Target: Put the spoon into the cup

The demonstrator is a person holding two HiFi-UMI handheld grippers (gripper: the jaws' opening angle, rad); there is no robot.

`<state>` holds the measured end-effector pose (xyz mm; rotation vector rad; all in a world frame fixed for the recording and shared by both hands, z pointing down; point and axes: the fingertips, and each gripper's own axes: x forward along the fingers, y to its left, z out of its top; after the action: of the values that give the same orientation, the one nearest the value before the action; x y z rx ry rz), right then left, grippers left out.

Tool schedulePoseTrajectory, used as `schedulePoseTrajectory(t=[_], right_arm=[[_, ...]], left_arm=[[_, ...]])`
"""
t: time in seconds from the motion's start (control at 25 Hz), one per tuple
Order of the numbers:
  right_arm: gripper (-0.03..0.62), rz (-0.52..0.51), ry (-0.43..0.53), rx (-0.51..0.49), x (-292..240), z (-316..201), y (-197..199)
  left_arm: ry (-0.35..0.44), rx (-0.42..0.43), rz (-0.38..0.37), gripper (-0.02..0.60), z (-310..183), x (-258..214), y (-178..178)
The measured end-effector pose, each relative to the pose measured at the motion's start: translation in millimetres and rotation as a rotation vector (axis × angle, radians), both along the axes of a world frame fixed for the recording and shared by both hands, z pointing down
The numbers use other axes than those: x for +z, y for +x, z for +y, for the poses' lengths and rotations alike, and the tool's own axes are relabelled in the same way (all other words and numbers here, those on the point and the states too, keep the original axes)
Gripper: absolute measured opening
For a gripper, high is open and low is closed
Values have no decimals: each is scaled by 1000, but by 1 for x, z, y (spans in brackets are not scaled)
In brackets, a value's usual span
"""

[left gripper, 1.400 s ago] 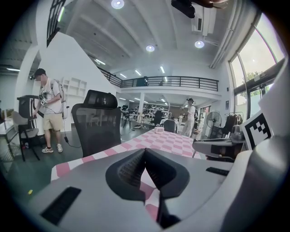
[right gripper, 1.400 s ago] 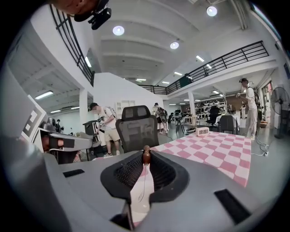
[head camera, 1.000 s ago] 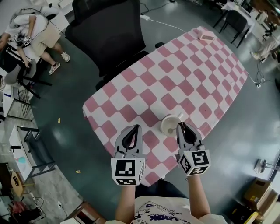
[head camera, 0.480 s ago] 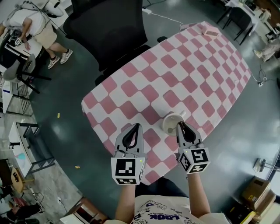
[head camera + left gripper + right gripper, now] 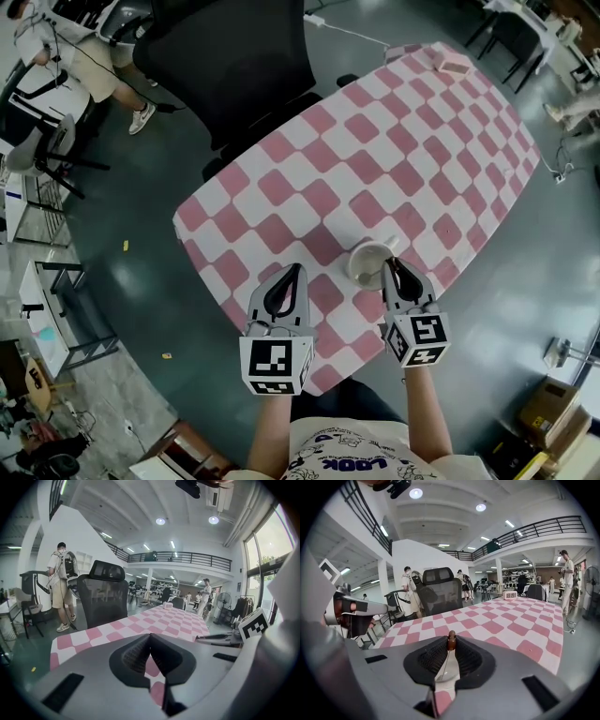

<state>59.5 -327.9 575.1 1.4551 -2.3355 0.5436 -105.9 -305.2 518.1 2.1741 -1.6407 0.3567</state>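
A white cup (image 5: 368, 262) stands on the pink-and-white checked table (image 5: 375, 141) near its front edge. My right gripper (image 5: 393, 266) hovers just right of the cup, its tips at the rim. It is shut on the spoon (image 5: 444, 670). In the right gripper view the spoon's brown end (image 5: 451, 641) sticks up at the jaw tips (image 5: 451, 637), and the shiny bowl hangs below between the pads. The cup is hidden in that view. My left gripper (image 5: 295, 272) is left of the cup, apart from it. Its jaws (image 5: 149, 635) meet at the tips with nothing in them.
A black office chair (image 5: 234, 66) stands against the table's far left side. A small box (image 5: 457, 66) and a digital clock (image 5: 510, 595) sit at the table's far end. A person (image 5: 56, 56) stands on the floor at the upper left.
The right gripper has sunk a little beside the cup with the spoon still in it. The left gripper has stayed put. The person at the upper left has shifted.
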Motion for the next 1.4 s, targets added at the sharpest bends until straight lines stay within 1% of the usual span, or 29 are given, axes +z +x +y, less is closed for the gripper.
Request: schedulePoseTrajectory(t=[0.2,0.44,0.52,0.64,0.8,0.92,1.16,1.4], right_arm=[[72,21,6,10,6,-3,7],[149,28,-4,23,10,-4,13],[168,32,-5,35,10,-4,16],[213,30,8,62,4,-3,23],[213,18,65,83,-22,0,31],[209,20,126,90,-51,3,38],[147,-10,246,109,-111,15,50],[114,-11,345,102,-162,32,58]], left_arm=[[3,0,-2,14,-1,-1,2],[9,-4,-4,14,0,-4,4],[14,-7,-6,14,2,-7,3],[30,-12,-9,14,5,-14,5],[53,-24,-14,14,11,-29,5],[88,-36,-17,14,14,-48,5],[170,-57,-23,14,25,-89,7],[246,-76,-21,14,43,-130,13]])
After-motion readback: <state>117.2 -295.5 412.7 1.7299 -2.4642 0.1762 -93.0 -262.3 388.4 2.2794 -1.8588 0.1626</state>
